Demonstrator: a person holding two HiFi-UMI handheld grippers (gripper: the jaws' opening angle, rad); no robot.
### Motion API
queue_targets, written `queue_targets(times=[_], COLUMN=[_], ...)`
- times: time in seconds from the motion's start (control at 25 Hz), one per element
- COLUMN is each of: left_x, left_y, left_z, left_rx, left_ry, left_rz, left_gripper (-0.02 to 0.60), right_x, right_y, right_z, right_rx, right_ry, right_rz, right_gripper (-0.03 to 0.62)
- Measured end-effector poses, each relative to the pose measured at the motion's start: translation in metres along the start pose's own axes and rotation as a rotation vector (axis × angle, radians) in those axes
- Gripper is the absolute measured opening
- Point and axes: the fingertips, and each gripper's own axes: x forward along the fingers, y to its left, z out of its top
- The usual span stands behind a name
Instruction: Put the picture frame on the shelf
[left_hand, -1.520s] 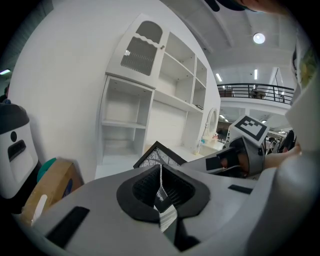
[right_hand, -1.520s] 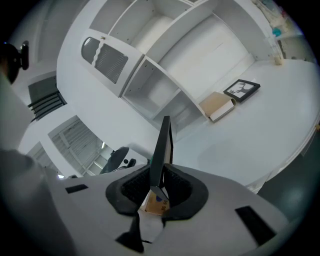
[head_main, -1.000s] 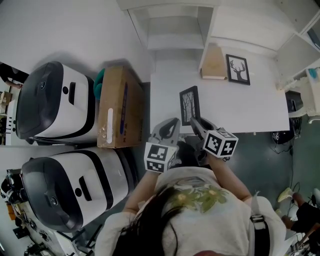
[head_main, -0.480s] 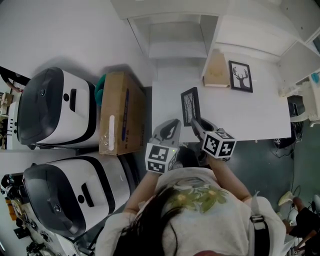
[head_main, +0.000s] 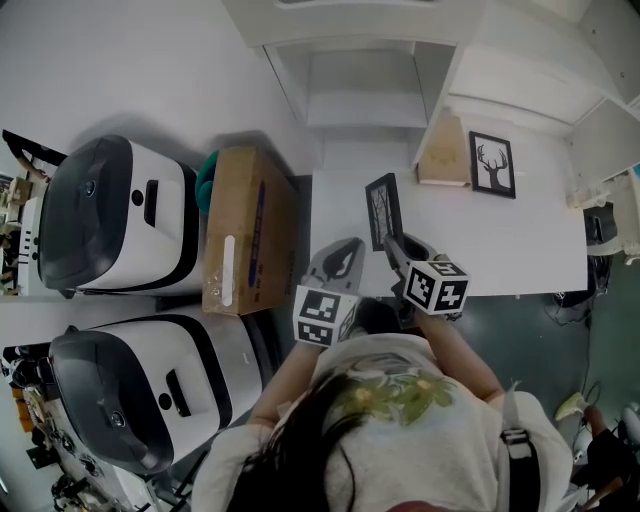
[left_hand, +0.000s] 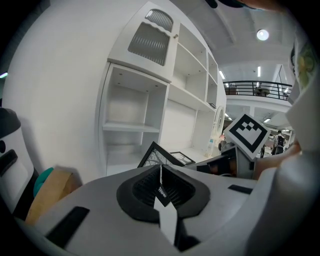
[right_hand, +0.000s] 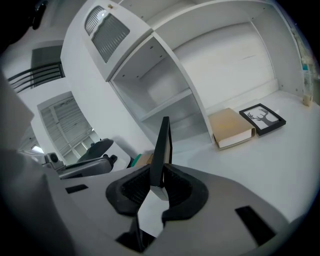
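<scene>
**Head view.** The right gripper (head_main: 392, 246) is clamped on the near end of the picture frame (head_main: 381, 209). The frame's long axis runs away from the person, over the near left part of the white table (head_main: 520, 245). The left gripper (head_main: 345, 252) sits just beside it on the left and is apart from the frame. The shelf (head_main: 365, 75) lies straight ahead, beyond the table's far edge.

**Left gripper view.** The left gripper (left_hand: 161, 176) has its jaws together with nothing held. The picture frame (left_hand: 154, 156) shows ahead and slightly right, tilted. The open shelf (left_hand: 129, 126) compartments stand behind it.

**Right gripper view.** The right gripper (right_hand: 159, 181) has its jaws pressed on the lower edge of the picture frame (right_hand: 162, 144). The frame stands upright and edge-on, rising in front of the shelf (right_hand: 167, 104) bays. A tan box (right_hand: 230, 127) and a deer print (right_hand: 262, 119) rest on the table to the right.

**Judgement.** The right hand carries the load, and the move ahead is a forward reach to the shelf with the frame kept upright.
</scene>
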Motion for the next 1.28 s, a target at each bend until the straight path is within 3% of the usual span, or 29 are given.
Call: queue_targets(times=[0.48,1.28], left_x=[0.023,0.055], left_y=[0.014,0.034], left_z=[0.002,0.001], left_rx=[-0.054,-0.053], left_ry=[0.026,0.07], left_rz=[-0.01,0.004], left_gripper=[0.029,0.029], right_x=[0.029,0.07], right_y=[-0.013,-0.031], right_z=[0.014,0.028], right_rx=[-0.055,-0.158], right_ry=[0.038,0.097], right_rz=[-0.022,-0.04], right_gripper=[0.087,0.087])
